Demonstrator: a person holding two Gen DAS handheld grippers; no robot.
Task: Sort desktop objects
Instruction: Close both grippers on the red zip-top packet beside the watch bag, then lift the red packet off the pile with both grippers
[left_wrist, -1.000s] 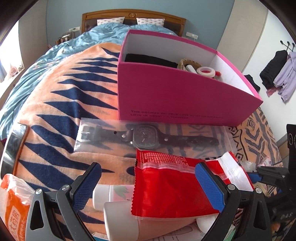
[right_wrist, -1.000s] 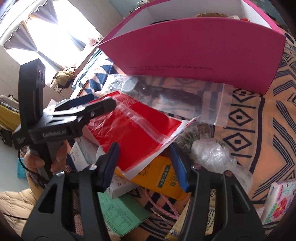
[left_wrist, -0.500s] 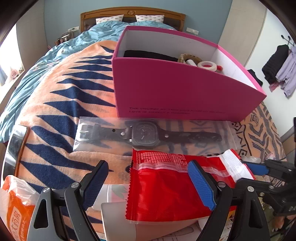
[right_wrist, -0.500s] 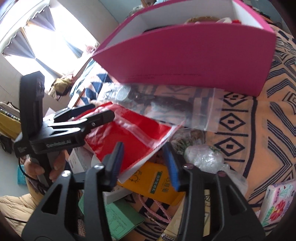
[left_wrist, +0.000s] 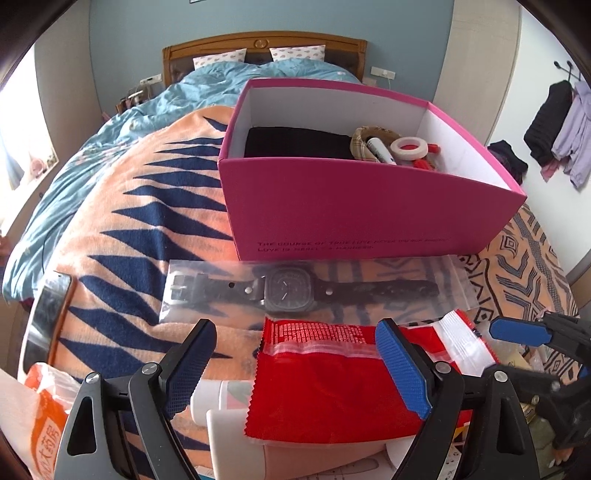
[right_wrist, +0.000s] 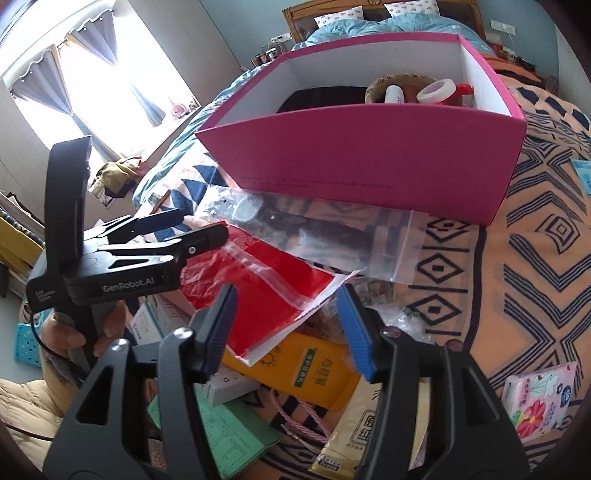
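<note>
pink box (left_wrist: 369, 218) — tape roll (left_wrist: 409, 147), black cloth (left_wrist: 295, 142)

we cannot read the small dark line of print on the front wall of the pink cardboard box (left_wrist: 369, 218); it is too fine in both views. that wall hides the lower part of the folded black cloth (left_wrist: 295, 142), the white tape roll (left_wrist: 409, 146) and the red items behind it. the red plastic zip pouch (left_wrist: 332, 391) covers most of the white tube (left_wrist: 210, 393) and the pale box under it. the orange-and-white plastic bag (left_wrist: 40, 413) is cut off by the left wrist view's lower left edge. the floral tissue pack (right_wrist: 539, 395) is clipped at the right wrist view's dark rim. the black strap watch (left_wrist: 291, 290) is blurred by its clear bag.
</note>
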